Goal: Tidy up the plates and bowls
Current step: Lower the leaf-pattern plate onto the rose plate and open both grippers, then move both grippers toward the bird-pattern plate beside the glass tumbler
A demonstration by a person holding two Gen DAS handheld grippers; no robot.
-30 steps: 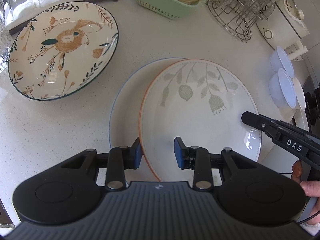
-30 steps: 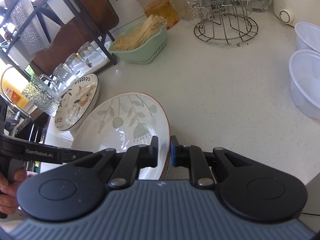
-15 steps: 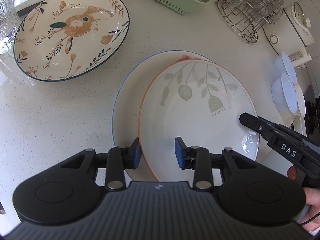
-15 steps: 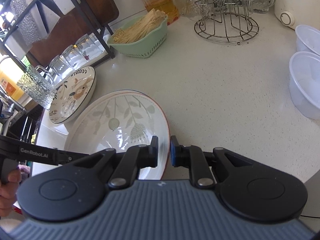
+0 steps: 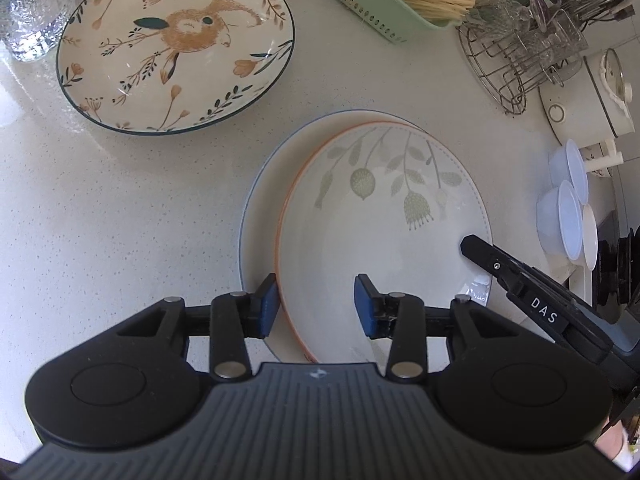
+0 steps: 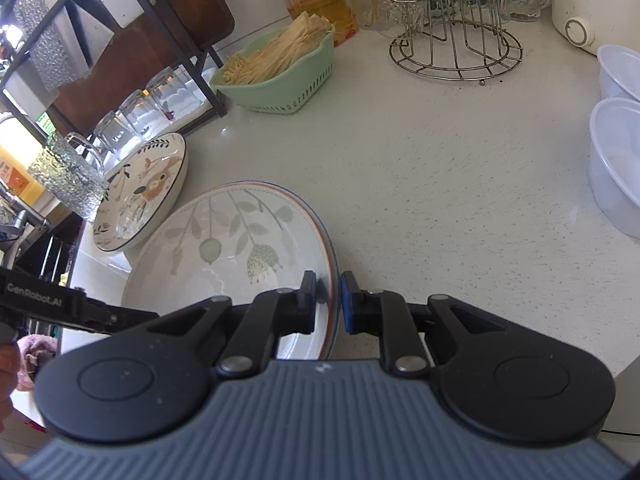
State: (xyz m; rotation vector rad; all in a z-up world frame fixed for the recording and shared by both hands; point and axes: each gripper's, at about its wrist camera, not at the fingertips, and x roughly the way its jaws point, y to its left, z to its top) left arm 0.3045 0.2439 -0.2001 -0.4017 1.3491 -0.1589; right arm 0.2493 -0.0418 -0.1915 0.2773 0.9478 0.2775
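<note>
A leaf-patterned plate with an orange rim (image 5: 384,216) lies on a blue-rimmed plate (image 5: 260,200) on the white counter. My right gripper (image 6: 325,304) is shut on the leaf plate's (image 6: 240,240) right rim; it also shows in the left wrist view (image 5: 472,246). My left gripper (image 5: 316,304) is open, its jaws straddling the leaf plate's near-left rim without pinching it. A rabbit-patterned plate (image 5: 176,44) lies to the far left, also seen in the right wrist view (image 6: 144,192).
Clear plastic bowls (image 6: 616,160) stand at the right, also in the left wrist view (image 5: 568,216). A green basket of noodles (image 6: 280,76), a wire glass rack (image 6: 456,44), a white cooker (image 5: 588,92) and glasses (image 6: 68,176) line the back.
The leaf plate has shifted left and settled more squarely over the blue-rimmed plate. Both grippers moved with it; the right one stays shut on its rim.
</note>
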